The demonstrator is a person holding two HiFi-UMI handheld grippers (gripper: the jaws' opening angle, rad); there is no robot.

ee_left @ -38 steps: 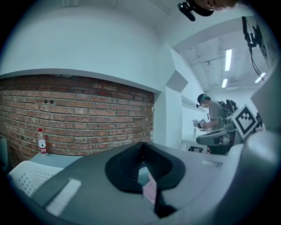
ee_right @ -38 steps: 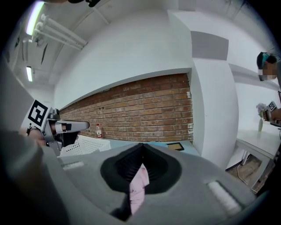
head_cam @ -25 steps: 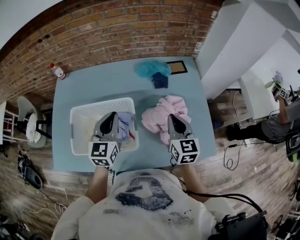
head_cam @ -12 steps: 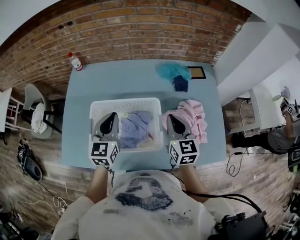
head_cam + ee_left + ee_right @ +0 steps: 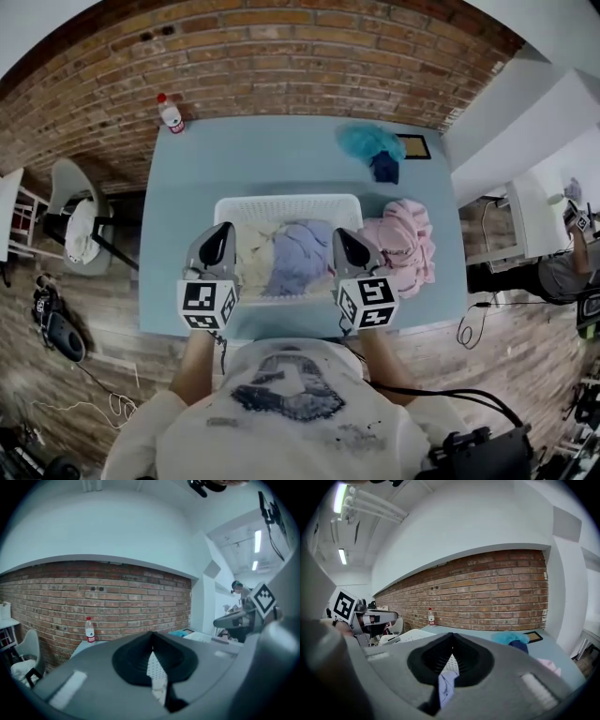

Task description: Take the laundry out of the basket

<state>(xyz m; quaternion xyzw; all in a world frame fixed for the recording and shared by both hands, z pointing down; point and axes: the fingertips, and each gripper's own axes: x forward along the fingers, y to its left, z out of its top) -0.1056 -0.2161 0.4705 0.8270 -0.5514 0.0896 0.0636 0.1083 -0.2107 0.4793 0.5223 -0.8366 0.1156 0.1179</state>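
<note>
A white laundry basket stands in the middle of the pale blue table. A cream cloth and a lavender cloth lie inside it. A pink garment is heaped on the table just right of the basket. My left gripper hovers over the basket's near left corner, and my right gripper over its near right corner. Both are shut and hold nothing. In the left gripper view the left gripper has its jaws meeting at the tip. The right gripper looks the same in the right gripper view.
A teal cloth and a dark blue cloth lie at the table's far right beside a black-framed board. A water bottle stands at the far left corner. A brick wall runs behind the table; a white chair stands to its left.
Both grippers have shifted left along the table. The left one went from mid-basket to the basket's left end, the right one from above the pink garment to the basket's right end.
</note>
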